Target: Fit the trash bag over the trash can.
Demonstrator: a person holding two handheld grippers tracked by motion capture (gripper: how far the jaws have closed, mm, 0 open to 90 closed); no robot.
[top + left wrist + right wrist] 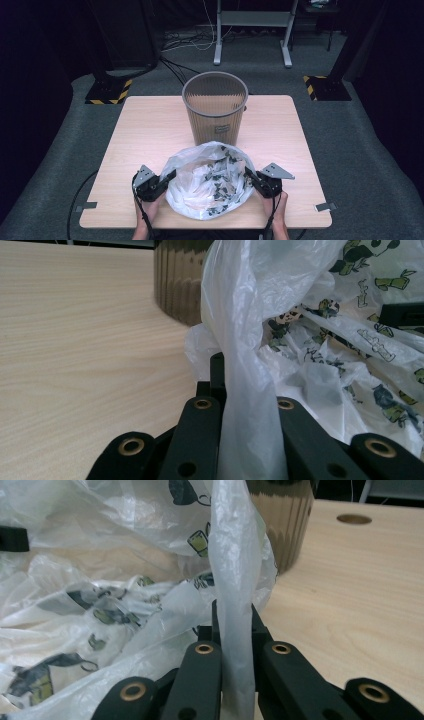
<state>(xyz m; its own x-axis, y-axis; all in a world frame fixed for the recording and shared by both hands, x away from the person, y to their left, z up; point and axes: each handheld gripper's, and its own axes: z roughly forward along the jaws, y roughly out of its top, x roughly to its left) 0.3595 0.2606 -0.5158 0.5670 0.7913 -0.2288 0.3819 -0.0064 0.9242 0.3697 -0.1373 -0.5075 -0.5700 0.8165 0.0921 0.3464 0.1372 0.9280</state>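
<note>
A thin white plastic bag point(207, 180) printed with pandas lies open near the table's front edge. My left gripper point(169, 176) is shut on the bag's left rim, and the film point(245, 405) runs pinched between its black jaws. On the other side my right gripper point(248, 175) is shut on the right rim, a twisted strip of the bag point(235, 630) clamped between its jaws. A grey ribbed wastebasket point(215, 106) stands upright just behind the bag, its side also showing as the basket point(180, 280) and the basket point(282, 520).
The light wooden table point(145, 130) has bare surface on both sides of the basket. A round hole point(354, 518) is cut in the tabletop to the right. Floor stands with yellow-black bases point(107, 92) and a desk frame point(252, 30) lie beyond.
</note>
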